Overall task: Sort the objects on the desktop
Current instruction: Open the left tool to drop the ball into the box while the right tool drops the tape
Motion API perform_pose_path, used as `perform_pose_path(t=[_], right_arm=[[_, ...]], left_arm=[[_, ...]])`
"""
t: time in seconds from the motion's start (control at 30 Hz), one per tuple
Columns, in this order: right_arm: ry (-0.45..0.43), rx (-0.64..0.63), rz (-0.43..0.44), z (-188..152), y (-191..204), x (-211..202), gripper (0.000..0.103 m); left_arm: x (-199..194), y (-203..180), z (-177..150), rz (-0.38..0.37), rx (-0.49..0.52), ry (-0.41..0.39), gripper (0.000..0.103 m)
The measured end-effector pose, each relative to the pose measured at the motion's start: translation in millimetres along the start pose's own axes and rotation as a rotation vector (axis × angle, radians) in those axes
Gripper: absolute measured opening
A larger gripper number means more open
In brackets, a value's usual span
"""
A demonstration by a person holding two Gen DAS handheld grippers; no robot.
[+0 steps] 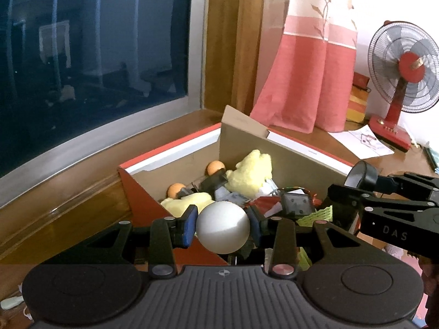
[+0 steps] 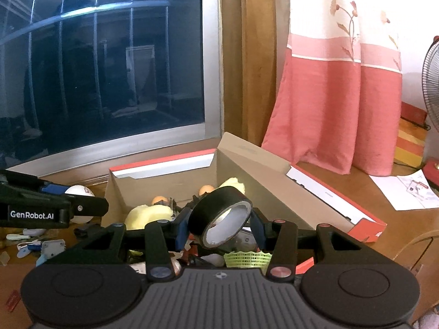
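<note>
My left gripper is shut on a white ball, held just over the near edge of an open red-and-cardboard box. My right gripper is shut on a roll of black tape, tilted, above the same box. Inside lie yellow plush toys, two orange balls, black gadgets and a green shuttlecock. The right gripper with the tape roll shows at the right of the left wrist view; the left gripper's body with the white ball shows at the left of the right wrist view.
The box stands on a wooden desk under a dark window. A pink curtain hangs behind. A red table fan and papers sit at the right. Small loose items lie on the desk left of the box.
</note>
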State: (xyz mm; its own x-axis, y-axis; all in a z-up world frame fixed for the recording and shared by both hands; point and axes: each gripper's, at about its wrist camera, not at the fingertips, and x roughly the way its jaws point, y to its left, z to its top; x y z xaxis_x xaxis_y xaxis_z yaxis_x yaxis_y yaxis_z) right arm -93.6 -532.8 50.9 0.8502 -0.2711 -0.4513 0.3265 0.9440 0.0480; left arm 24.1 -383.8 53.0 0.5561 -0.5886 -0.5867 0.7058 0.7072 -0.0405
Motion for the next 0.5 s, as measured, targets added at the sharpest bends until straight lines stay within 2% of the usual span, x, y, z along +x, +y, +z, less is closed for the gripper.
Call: perform_pose_path(t=[0.17, 0.33, 0.37, 0.5], right_arm=[[0.000, 0.004, -0.006, -0.9, 0.0, -1.5, 0.050], [-0.012, 0.007, -0.015, -1.3, -2.1, -4.2, 0.055], [-0.013, 0.007, -0.018, -1.4, -2.6, -4.5, 0.059], [-0.015, 0.010, -0.019, -1.9, -5.1, -5.7, 0.060]], left_arm=[[-2.0, 2.1, -0.1, 0.007, -0.006, 0.000, 0.040], [-2.7, 1.8, 0.6, 0.012, -0.009, -0.001, 0.040], [-2.7, 1.5, 0.9, 0.013, -0.009, -0.001, 0.040], [-3.3, -0.2, 1.6, 0.013, -0.009, -0.004, 0.040]])
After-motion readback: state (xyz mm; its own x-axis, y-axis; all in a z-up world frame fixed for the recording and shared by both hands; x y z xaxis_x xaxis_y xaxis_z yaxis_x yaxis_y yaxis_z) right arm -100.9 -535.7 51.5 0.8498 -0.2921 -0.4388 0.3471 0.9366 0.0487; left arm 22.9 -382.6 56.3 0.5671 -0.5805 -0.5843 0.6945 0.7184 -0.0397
